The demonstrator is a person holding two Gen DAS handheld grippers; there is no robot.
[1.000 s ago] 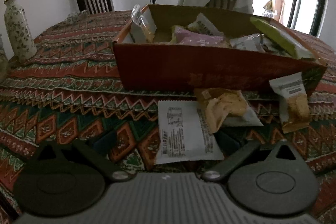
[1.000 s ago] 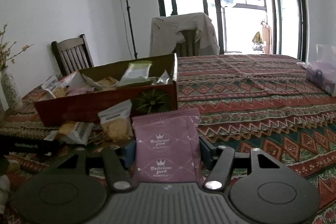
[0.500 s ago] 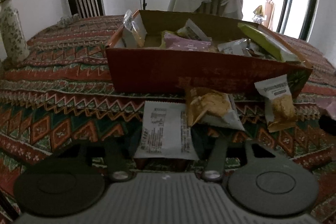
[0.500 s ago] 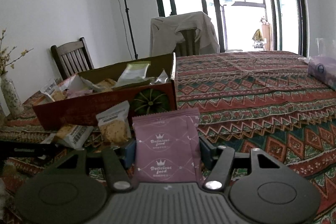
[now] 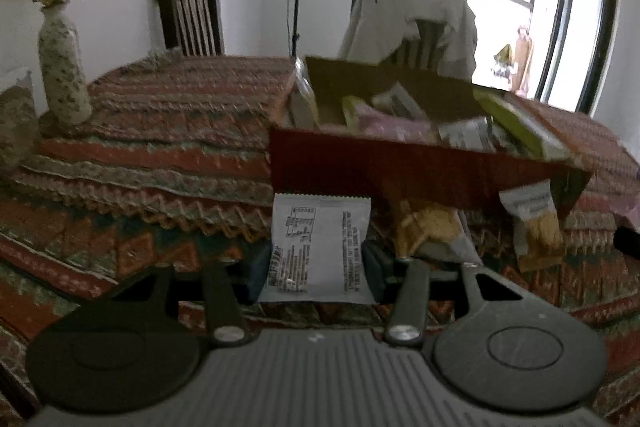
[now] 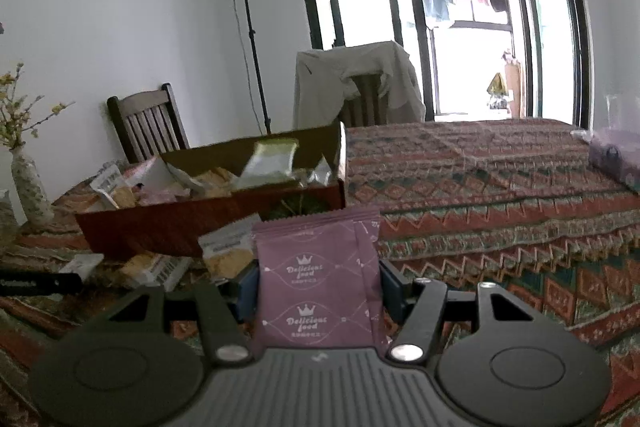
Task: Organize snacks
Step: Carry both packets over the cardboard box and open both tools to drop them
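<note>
Our left gripper (image 5: 318, 263) has its jaws closing on a white packet (image 5: 318, 247), whose two side edges sit against the pads while its printed back faces us. Our right gripper (image 6: 318, 287) grips a purple packet (image 6: 320, 279) upright between its jaws. Ahead of both stands the box (image 5: 400, 163), a red open carton on the tabletop (image 5: 160, 155), already crowded with snacks: a green packet (image 5: 516, 123) leans along its right end and a pink one (image 5: 392, 127) lies in the middle. Its near wall stands between our packets and the inside. Two loose snacks lie against that wall: a yellow chip bag (image 5: 428, 231) just right of the white packet, and a cracker packet (image 5: 536, 227) propped near the box's right corner. Well to the left a vase (image 5: 64, 75) with yellow twigs stands on the patterned cloth. Behind the tabletop are a wooden chair (image 5: 192, 15) and a second chair draped with a pale jacket (image 5: 412, 23). In the right view a lamp stand (image 6: 248, 23) rises by the wall, and a purple bag (image 6: 616, 155) lies at the far right edge.
</note>
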